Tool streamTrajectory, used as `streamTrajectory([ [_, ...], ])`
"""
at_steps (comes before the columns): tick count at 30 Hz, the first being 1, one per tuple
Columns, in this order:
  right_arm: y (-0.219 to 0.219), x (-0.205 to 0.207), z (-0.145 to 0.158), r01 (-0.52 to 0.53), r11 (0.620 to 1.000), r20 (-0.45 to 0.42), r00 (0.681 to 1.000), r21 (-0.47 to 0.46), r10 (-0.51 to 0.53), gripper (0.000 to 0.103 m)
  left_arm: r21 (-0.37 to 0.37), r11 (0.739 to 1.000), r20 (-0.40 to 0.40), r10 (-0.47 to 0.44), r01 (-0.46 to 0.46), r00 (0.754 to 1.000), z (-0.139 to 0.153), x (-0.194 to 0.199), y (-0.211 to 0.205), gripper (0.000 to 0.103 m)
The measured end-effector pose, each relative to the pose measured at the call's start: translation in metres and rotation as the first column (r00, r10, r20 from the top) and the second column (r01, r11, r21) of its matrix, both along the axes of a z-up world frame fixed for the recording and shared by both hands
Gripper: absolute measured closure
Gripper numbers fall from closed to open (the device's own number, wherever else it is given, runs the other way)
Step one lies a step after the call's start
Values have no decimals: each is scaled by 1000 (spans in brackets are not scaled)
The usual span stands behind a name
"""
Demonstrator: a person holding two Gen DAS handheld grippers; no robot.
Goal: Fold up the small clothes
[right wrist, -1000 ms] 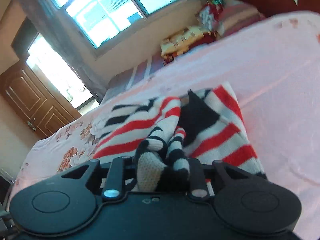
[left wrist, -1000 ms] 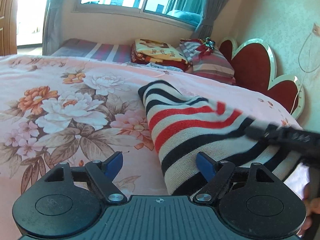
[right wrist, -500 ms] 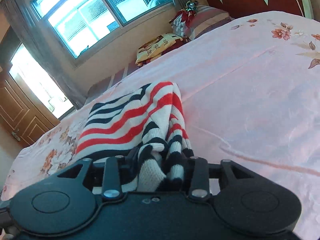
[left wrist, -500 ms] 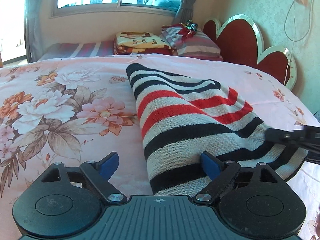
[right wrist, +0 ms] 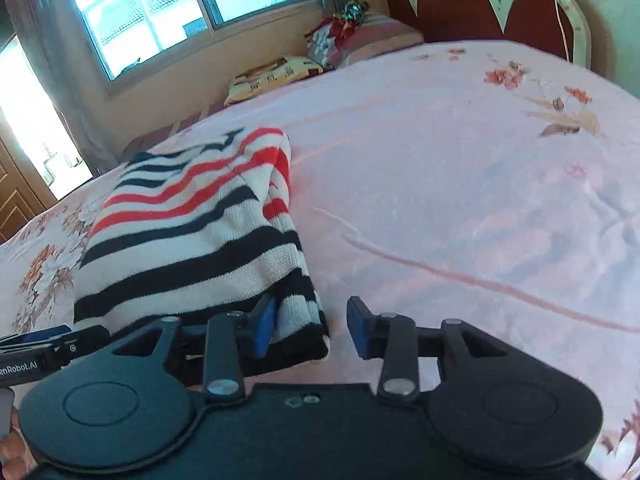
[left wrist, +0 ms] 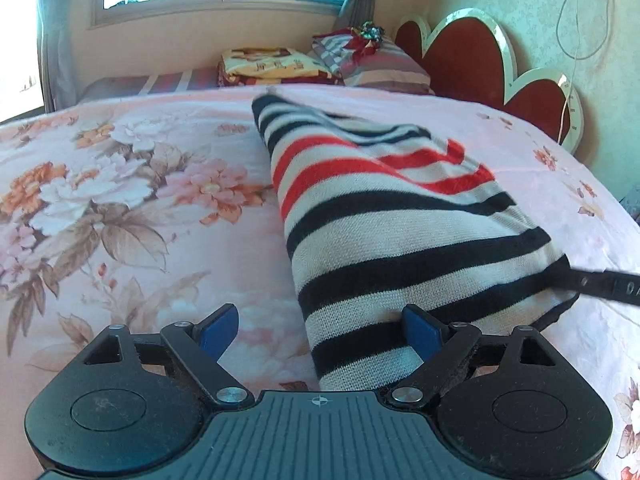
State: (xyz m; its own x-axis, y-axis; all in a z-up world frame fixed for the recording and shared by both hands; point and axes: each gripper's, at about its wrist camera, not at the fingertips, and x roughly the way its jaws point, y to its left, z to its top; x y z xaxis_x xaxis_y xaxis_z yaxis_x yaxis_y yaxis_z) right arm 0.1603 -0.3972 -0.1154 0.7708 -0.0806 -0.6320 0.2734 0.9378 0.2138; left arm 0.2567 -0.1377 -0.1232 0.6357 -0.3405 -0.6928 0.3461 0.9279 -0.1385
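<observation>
Knitted in black, white and red stripes, the small folded sweater (left wrist: 384, 216) lies on the pink floral bedspread (left wrist: 120, 200), its near end by both tools. Your left gripper (left wrist: 320, 334) is spread wide, its blue right pad (left wrist: 420, 332) against the sweater's near edge. Your right gripper (right wrist: 310, 330) has also let go, jaws apart, with the sweater's black-trimmed corner lying loose between them.
</observation>
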Motion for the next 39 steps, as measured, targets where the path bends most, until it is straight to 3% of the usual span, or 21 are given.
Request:
streamTrajectory([
  [4,15,20,25,-77,997,67,995,-32,79,66,-56,998,27,22,-21,999,20,11,-1,15],
  [8,28,58,30,-123,990,70,989,-66,128,68,-32,999,54,43,-41,998,24,38,-17,15],
  [12,36,84,11,-158,979,11,987,-125,161,71,-23,998,-17,63,-64,998,4,60,-25,14],
  [14,36,90,-15,-186,965,-60,982,-185,178,74,-54,995,-40,77,-79,996,-5,62,-22,7],
  [16,36,86,-16,-200,957,-47,980,-211,194,74,-90,992,-72,88,-94,994,-8,65,-17,6],
  [18,38,88,-8,-207,957,-66,978,-201,197,74,-115,987,-82,100,-109,992,-2,66,-13,7],
  [21,35,93,11,-206,966,3,978,-153,209,73,-114,985,-32,127,-130,991,7,76,-14,7],
  [23,37,108,17,-212,962,12,976,-173,217,72,-116,981,-57,148,-154,987,4,94,-16,7],
  [28,31,151,15,-186,964,17,981,-189,192,69,-90,976,-98,192,-200,977,-11,132,-22,7],
  [32,24,177,-15,-180,960,-40,984,-214,176,68,-101,971,-120,205,-217,971,-28,150,-23,4],
  [34,21,175,-24,-176,962,-18,984,-207,176,68,-96,972,-109,205,-215,973,-30,152,-24,3],
  [36,21,175,-15,-186,961,-41,983,-203,181,68,-98,970,-102,211,-221,972,-26,152,-24,4],
  [39,22,181,7,-181,963,15,982,-198,188,66,-112,961,-73,245,-252,967,-19,163,-23,4],
])
